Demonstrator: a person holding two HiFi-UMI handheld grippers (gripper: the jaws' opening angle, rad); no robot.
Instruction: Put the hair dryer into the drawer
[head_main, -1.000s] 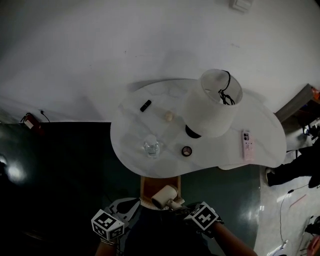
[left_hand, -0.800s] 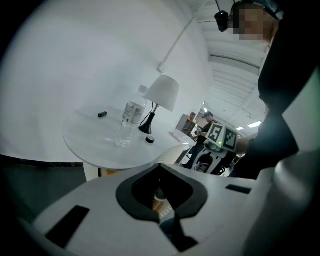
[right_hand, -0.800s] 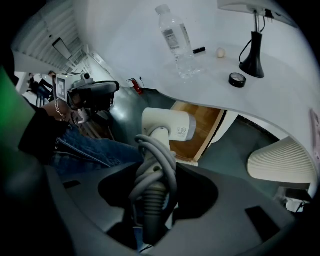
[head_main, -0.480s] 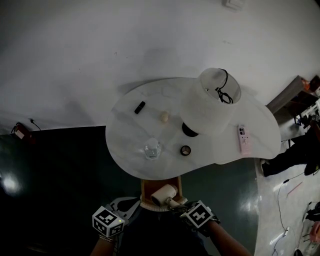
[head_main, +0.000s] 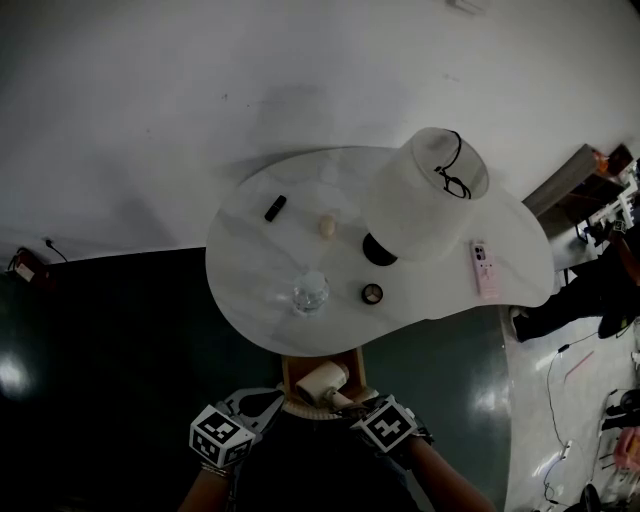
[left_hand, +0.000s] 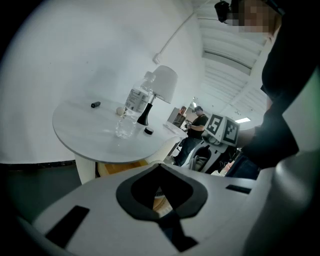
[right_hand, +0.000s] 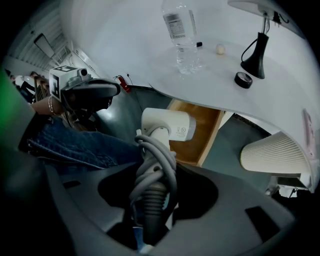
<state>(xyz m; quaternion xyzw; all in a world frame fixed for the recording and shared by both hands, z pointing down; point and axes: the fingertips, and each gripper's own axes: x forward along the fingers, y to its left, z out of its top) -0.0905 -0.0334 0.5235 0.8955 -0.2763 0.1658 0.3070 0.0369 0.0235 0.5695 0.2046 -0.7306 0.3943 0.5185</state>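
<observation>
Status: hair dryer (right_hand: 167, 125) held over the open drawer (right_hand: 202, 131)

So the right gripper (right_hand: 157, 182) has its jaws clamped on the hair dryer's handle, the part with the grey cord (right_hand: 152, 165) wound round it. It points steeply down, and the white head of the hair dryer sticks out past the jaws. The head is right above the wooden drawer that's pulled out from under the white table (head_main: 250, 290). From the head view it sits over the near end of the drawer. Can't tell whether it's touching the drawer bottom.

The left gripper (left_hand: 160, 167) is close by on the left. Its jaws are closed together with nothing in them, just a bit of wood showing through the gap behind the tips.

Up on the table:
- a clear water bottle (head_main: 310, 292) near the front edge
- a lamp (head_main: 425, 195) with a big white shade
- a small round black tin (head_main: 372, 294) just beside the lamp's base
- a little beige ball (head_main: 327, 226)
- a small black stick-shaped thing (head_main: 275, 208)
- a pale pink phone (head_main: 484, 268) out toward the right edge
</observation>
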